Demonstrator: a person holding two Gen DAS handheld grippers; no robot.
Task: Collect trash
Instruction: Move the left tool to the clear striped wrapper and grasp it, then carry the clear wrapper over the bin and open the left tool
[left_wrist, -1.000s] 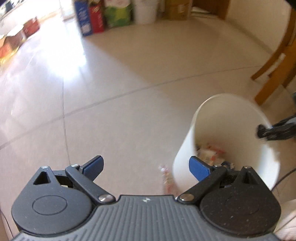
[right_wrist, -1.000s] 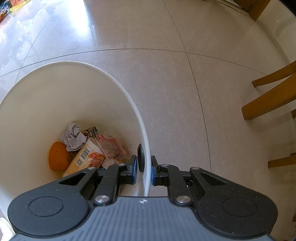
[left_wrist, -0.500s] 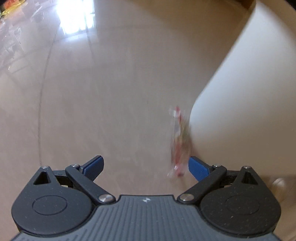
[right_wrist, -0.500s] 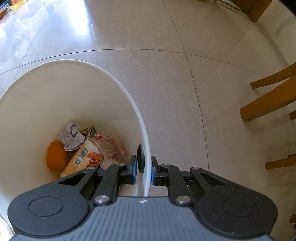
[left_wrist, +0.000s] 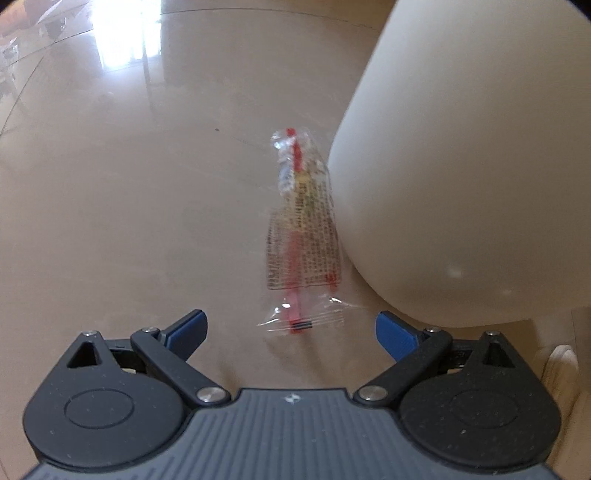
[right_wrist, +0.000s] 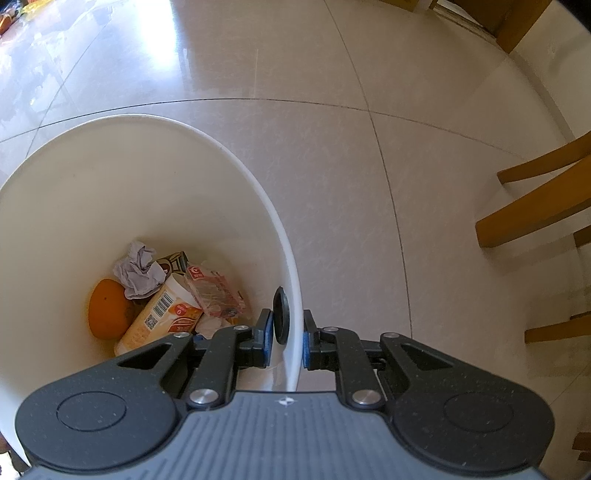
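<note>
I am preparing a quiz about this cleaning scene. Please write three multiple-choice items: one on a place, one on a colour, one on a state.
1. Where does the wrapper lie?
A. inside the bin
B. on the floor beside the bin
C. on a chair

2. What colour is the round fruit in the bin?
A. green
B. purple
C. orange

3. How is the left claw?
A. open, holding nothing
B. shut on the wrapper
C. shut on the bin rim

Answers: 1 B, the wrapper lies on the tiles against the bin's outer wall. 2 C, it shows orange beside crumpled paper. 3 A, its fingers stand wide apart before the wrapper; the right claw clamps the rim.
</note>
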